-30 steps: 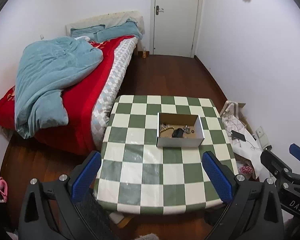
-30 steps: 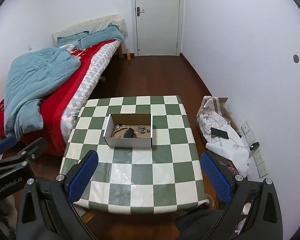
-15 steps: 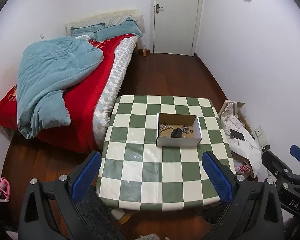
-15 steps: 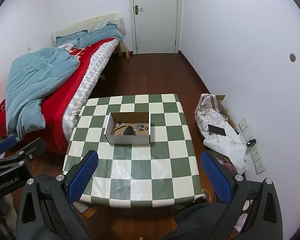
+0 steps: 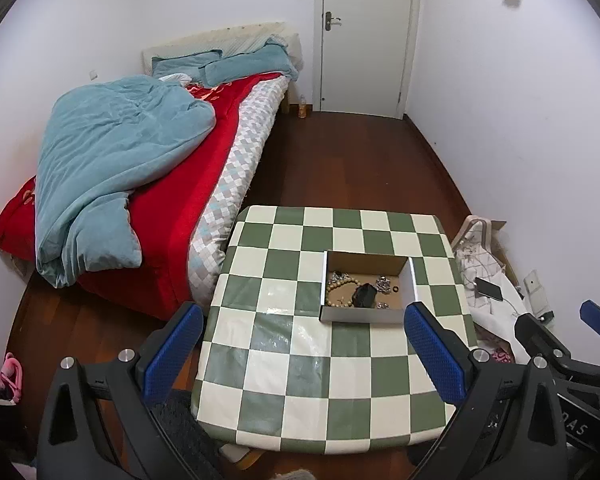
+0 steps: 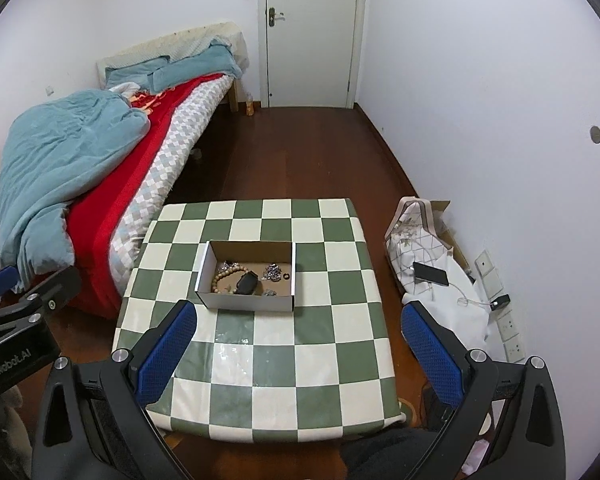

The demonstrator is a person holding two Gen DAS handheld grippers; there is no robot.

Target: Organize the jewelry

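Note:
A shallow white cardboard box [image 5: 364,314] [image 6: 246,302] sits on a green-and-white checkered table [image 5: 300,360] [image 6: 256,360]. Inside it lie a beaded bracelet [image 5: 337,286] [image 6: 224,274], a black item [image 5: 365,295] [image 6: 247,283], silvery pieces [image 5: 383,283] [image 6: 273,271] and a small dark ring [image 6: 287,276]. My left gripper [image 5: 302,344] is open and empty, held high above the table's near side. My right gripper [image 6: 298,344] is open and empty too, equally high and well back from the box.
A bed [image 5: 172,184] with a red cover and blue duvet stands left of the table. A bag, white cloth and a phone [image 6: 431,274] lie on the floor at the right wall. A closed door [image 5: 366,32] is at the far end.
Both grippers have risen and pulled back from the table; the table and box look smaller and farther. Both stay open and empty.

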